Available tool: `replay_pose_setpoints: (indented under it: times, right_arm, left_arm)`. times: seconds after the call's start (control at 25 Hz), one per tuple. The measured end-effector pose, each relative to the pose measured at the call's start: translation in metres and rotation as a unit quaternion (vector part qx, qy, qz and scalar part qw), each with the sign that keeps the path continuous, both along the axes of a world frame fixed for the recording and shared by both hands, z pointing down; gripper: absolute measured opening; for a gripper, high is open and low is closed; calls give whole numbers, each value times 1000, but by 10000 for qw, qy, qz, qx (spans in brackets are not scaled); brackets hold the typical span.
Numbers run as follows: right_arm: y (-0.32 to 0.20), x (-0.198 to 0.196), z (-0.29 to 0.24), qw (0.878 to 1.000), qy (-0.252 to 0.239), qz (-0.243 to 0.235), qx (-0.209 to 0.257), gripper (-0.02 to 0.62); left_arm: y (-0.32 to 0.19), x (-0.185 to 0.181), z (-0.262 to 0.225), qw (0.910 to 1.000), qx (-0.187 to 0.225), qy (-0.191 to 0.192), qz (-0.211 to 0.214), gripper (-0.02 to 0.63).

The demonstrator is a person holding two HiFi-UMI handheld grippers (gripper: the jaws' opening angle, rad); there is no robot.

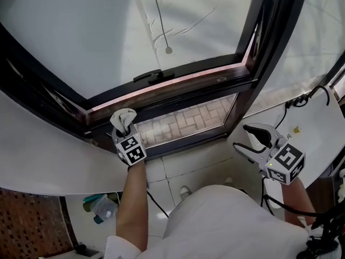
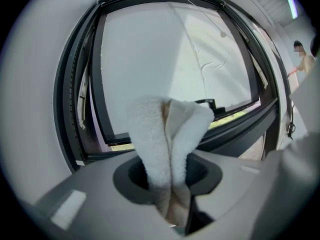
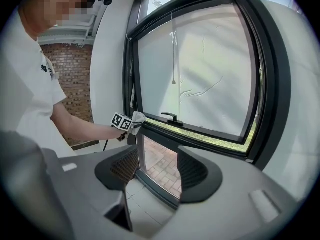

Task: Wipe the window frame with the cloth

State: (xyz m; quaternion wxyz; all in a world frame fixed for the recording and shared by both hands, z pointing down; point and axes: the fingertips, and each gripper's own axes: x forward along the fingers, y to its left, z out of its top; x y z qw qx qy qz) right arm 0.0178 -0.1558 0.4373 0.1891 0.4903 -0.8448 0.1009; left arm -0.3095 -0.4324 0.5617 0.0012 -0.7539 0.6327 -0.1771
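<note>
A folded white cloth [image 1: 124, 120] is pinched in my left gripper [image 1: 125, 129], which is shut on it; the cloth's end sticks out in front of the jaws [image 2: 167, 134]. It is held against the lower left of the dark window frame [image 1: 178, 93], near the corner. In the right gripper view the cloth [image 3: 137, 120] shows small at the frame's [image 3: 200, 134] left end. My right gripper [image 1: 255, 141] hangs open and empty at the lower right, away from the frame, its jaws [image 3: 159, 176] wide apart.
A black window handle [image 1: 148, 76] sits on the sash's lower rail. A blind cord with a small weight [image 1: 168, 50] hangs behind the glass. Brick paving [image 1: 186, 122] shows through the lower pane. Cables [image 1: 310, 94] run along the white wall at right. A person stands far off [image 2: 301, 59].
</note>
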Motion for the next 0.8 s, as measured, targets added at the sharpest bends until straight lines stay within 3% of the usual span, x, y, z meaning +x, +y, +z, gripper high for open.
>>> replay_pose_setpoints:
  times: [0.44,0.8]
  right_arm:
    - [19,81,9,9999,-79,106,-78,247]
    - [38,149,12,9997,-112,200,-69,247]
  left_arm:
    - [17,100,-1,9999,38,90,114,140]
    - [34,210,1,9986,69,172,491,140]
